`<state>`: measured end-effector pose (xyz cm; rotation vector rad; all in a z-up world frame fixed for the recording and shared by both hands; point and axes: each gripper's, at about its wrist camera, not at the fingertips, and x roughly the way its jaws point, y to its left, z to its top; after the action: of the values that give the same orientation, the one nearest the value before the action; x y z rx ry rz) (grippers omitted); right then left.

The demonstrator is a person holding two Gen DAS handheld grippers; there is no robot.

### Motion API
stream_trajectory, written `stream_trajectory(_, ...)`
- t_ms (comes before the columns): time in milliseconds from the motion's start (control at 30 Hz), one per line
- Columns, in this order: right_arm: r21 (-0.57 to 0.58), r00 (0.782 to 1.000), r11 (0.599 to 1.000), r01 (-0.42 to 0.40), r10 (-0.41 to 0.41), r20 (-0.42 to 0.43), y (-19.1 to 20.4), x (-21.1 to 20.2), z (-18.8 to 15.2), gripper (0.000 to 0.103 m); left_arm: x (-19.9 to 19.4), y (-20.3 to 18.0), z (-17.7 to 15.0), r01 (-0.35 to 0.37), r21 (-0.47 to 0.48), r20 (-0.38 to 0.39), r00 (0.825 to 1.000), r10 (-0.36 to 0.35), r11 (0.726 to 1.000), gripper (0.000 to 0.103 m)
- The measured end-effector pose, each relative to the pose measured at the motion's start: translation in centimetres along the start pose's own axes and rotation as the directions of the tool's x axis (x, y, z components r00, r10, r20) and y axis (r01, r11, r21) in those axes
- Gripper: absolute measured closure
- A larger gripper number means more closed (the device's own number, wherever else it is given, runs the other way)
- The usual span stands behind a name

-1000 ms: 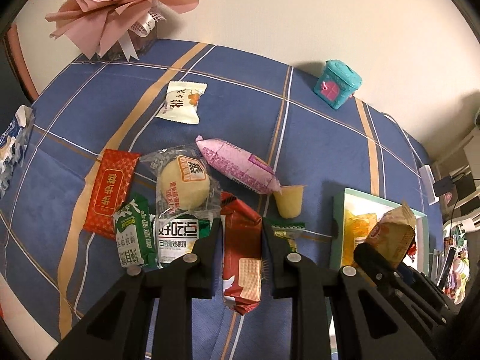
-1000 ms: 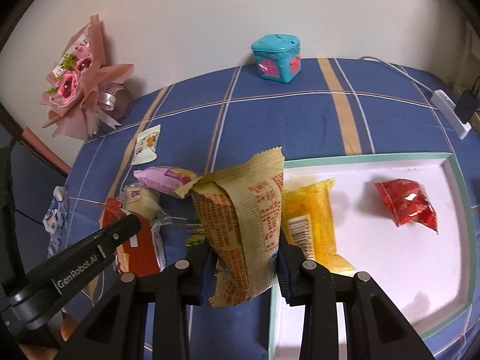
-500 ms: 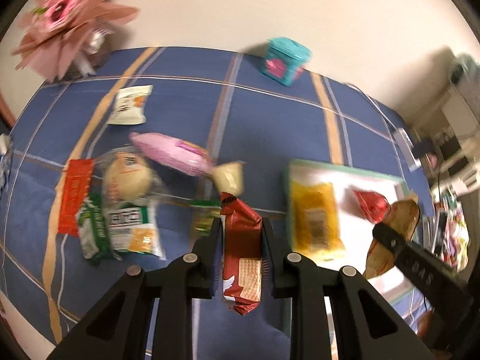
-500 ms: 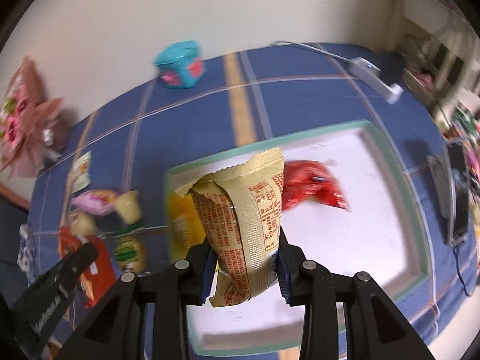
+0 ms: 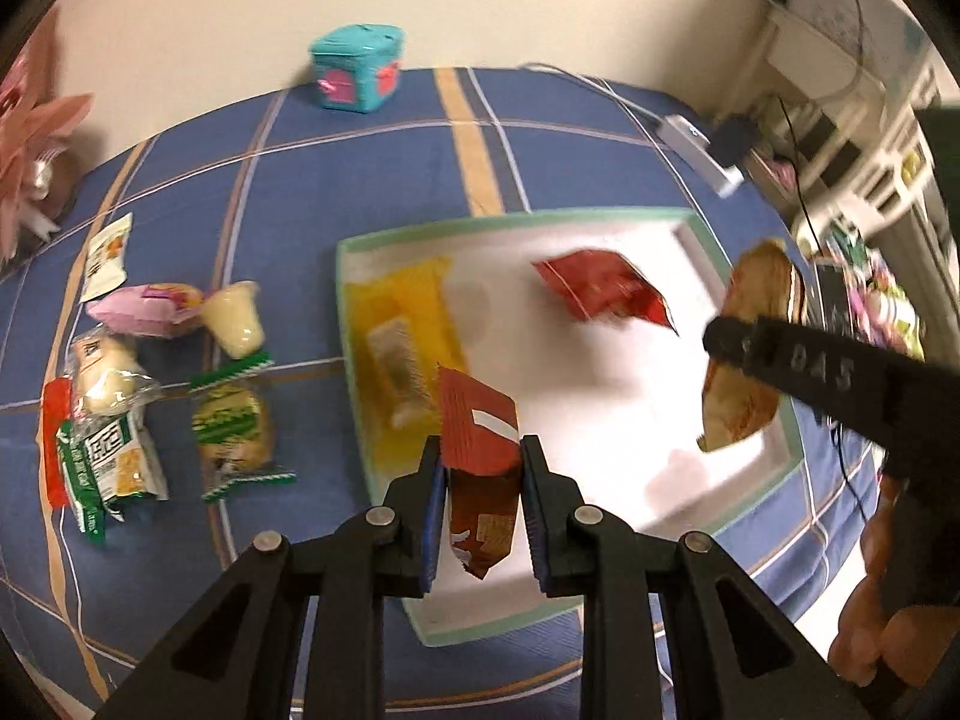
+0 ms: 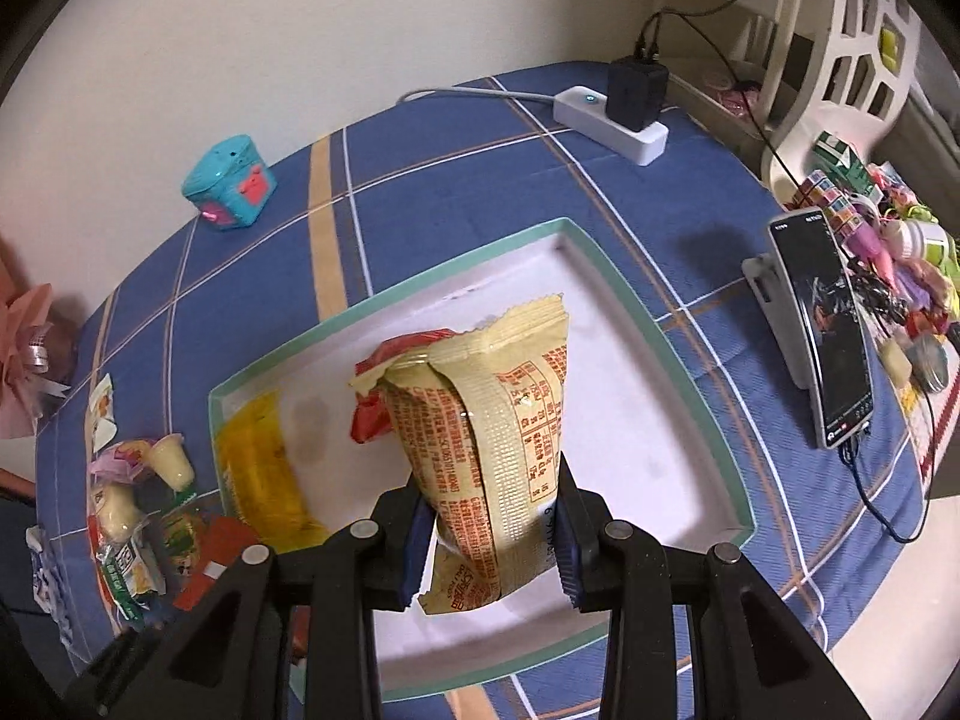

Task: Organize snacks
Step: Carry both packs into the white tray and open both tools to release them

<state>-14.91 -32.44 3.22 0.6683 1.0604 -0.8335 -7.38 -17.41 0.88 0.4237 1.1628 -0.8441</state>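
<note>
My left gripper (image 5: 483, 510) is shut on a dark red wafer packet (image 5: 480, 468) and holds it above the front left part of the white tray (image 5: 600, 420). My right gripper (image 6: 489, 540) is shut on a tan snack bag (image 6: 492, 438) above the tray's middle (image 6: 630, 420); that bag also shows at the right in the left wrist view (image 5: 750, 348). In the tray lie a yellow packet (image 5: 402, 354) and a red packet (image 5: 606, 291). Several loose snacks (image 5: 132, 396) lie on the blue cloth left of the tray.
A teal toy box (image 5: 357, 75) stands at the back by the wall. A white power strip (image 6: 612, 120) with a black charger lies at the back right. A phone on a stand (image 6: 822, 324) and small clutter are to the right. A pink bouquet (image 5: 30, 144) is far left.
Both grippers have swung right, away from the snack pile and over the tray, each still holding its packet. The loose snacks have not moved.
</note>
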Motion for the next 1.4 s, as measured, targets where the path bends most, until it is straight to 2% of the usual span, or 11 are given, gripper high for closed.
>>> stream_trajectory(267,0.002,0.999,1.0,0.007,-0.007,-0.043,-0.2,1.7,-0.4,0.066,1.7,-1.6,-0.7,-0.024,0.065,-0.039,0.999,0.027,0.998,0.078)
stream_trajectory(367,0.005,0.997,1.0,0.012,-0.011,-0.075,-0.2,2.8,-0.7,0.066,2.0,-2.0,-0.7,-0.037,0.086,-0.031,0.999,0.04,0.996,0.078)
stream_trajectory(700,0.004,0.99,1.0,0.027,-0.026,-0.142,-0.1,4.9,-1.5,0.065,2.7,-1.5,-0.3,-0.041,0.068,-0.041,0.998,0.044,0.997,0.077)
stream_trajectory(767,0.017,0.988,0.999,0.033,-0.03,-0.151,-0.2,5.0,-1.5,0.062,2.9,-1.4,-0.2,-0.041,0.065,-0.039,0.998,0.043,0.997,0.077)
stream_trajectory(833,0.021,0.988,0.999,0.039,-0.035,-0.153,-0.4,5.0,-1.3,0.042,3.1,-1.4,-0.3,-0.042,0.064,-0.045,0.998,0.045,0.997,0.076)
stream_trajectory(900,0.021,0.989,0.998,0.056,-0.052,-0.142,-0.4,4.8,-1.2,0.038,3.4,-1.3,-0.3,-0.054,0.065,-0.054,0.997,0.058,0.996,0.072)
stream_trajectory(933,0.017,0.989,0.998,0.062,-0.059,-0.138,-0.4,4.7,-1.1,0.037,3.5,-1.3,-0.3,-0.057,0.065,-0.057,0.997,0.061,0.996,0.066)
stream_trajectory(1067,0.005,0.989,0.997,0.082,-0.08,-0.124,-0.1,4.3,-1.0,0.022,3.5,-1.1,-0.2,-0.058,0.049,-0.059,0.996,0.061,0.997,0.032)
stream_trajectory(1267,-0.025,0.988,0.994,0.111,-0.113,-0.102,0.4,4.0,-0.9,0.007,3.1,-0.5,0.0,-0.078,0.027,-0.05,0.996,0.079,0.997,0.018)
stream_trajectory(1333,-0.025,0.989,0.993,0.112,-0.114,-0.098,0.4,3.9,-0.8,0.0,3.1,-0.2,0.1,-0.086,0.018,-0.051,0.995,0.086,0.996,0.017)
stream_trajectory(1400,-0.027,0.989,0.993,0.116,-0.118,-0.093,0.6,4.0,-0.7,0.0,2.9,0.1,0.2,-0.09,0.01,-0.045,0.995,0.09,0.996,0.016)
